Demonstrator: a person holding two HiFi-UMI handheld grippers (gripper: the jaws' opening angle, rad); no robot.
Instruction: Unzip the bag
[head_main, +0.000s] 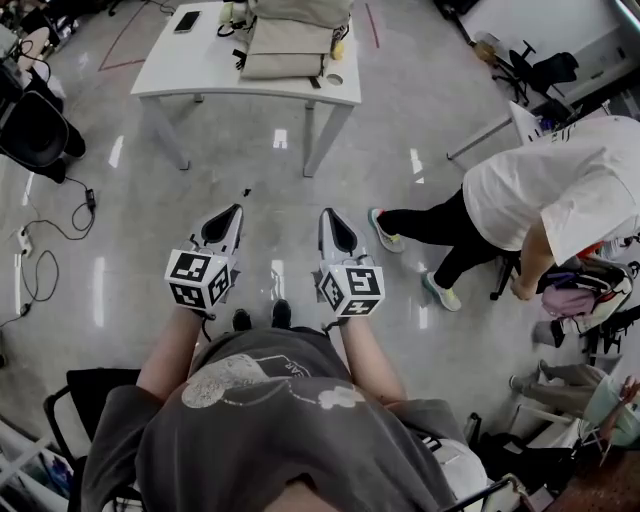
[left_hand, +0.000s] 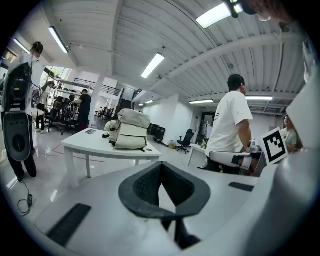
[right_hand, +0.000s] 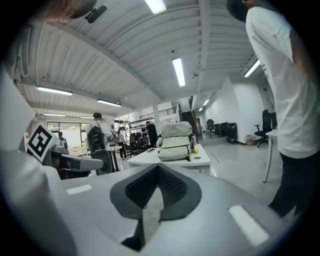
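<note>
A cream backpack stands on the white table ahead of me, across a stretch of floor. It also shows as the backpack in the left gripper view and the backpack in the right gripper view. My left gripper and right gripper are held side by side at waist height over the floor, well short of the table. Both are shut with nothing between the jaws, the tips meeting in each gripper view.
A person in a white shirt bends over at the right next to bags. A phone lies on the table. Black chairs and cables are at the left. A chair is behind me.
</note>
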